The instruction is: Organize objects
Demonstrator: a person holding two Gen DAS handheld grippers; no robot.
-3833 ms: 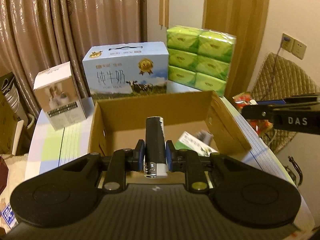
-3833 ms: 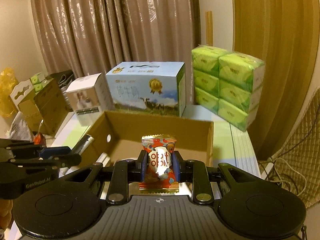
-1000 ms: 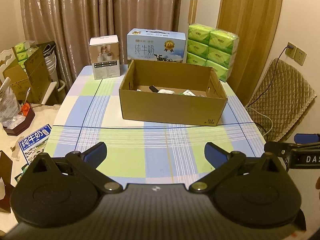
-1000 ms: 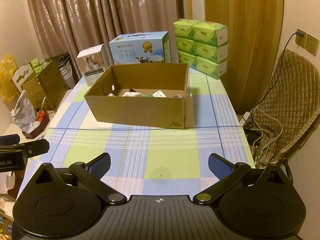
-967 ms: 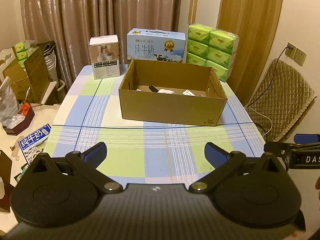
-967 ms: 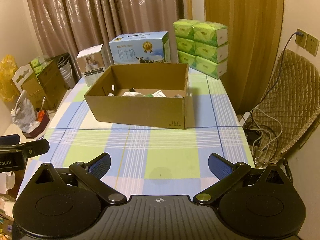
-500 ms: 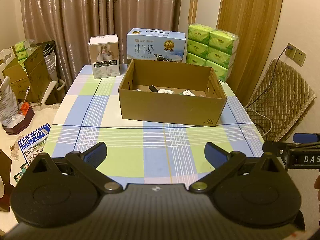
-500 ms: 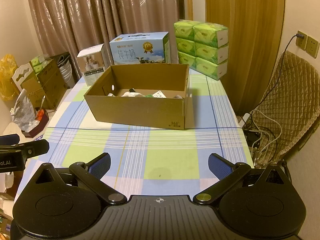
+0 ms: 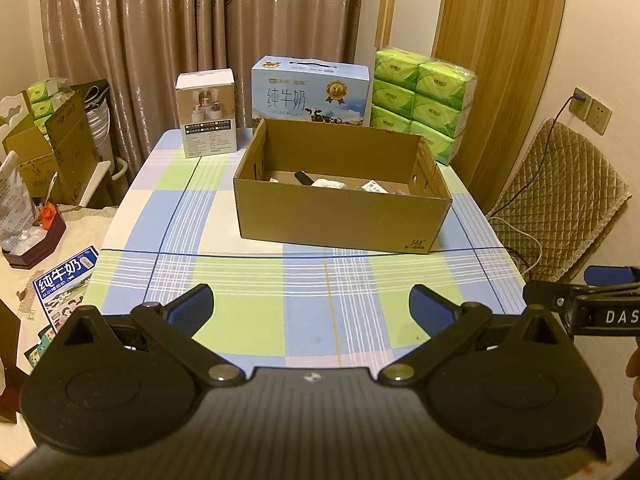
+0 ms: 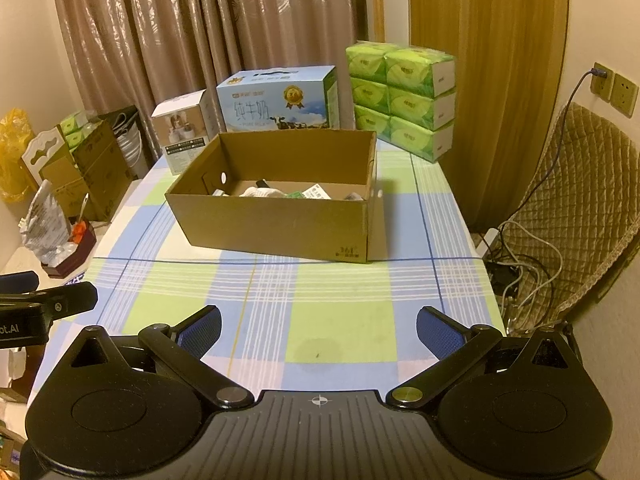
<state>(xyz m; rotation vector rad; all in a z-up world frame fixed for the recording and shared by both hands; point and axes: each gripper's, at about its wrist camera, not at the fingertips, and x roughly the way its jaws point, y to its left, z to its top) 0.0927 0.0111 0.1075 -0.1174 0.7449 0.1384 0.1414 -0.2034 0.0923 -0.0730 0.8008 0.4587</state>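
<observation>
Cardboard box (image 9: 340, 220) on table (image 9: 312, 300) | left hand-held gripper (image 9: 311, 306) empty | right hand-held gripper (image 10: 319, 324) empty

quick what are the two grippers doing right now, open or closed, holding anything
Left gripper: open, holding nothing.
Right gripper: open, holding nothing.

Matt brown cardboard box (image 9: 340, 216) sits on smooth checked tablecloth (image 9: 312, 280). Far off, a glossy printed milk carton (image 9: 310, 94), shiny plastic-wrapped tissue packs (image 9: 424, 100), sheeny curtains (image 9: 200, 20). Right, quilted cloth chair (image 9: 560, 200).
</observation>
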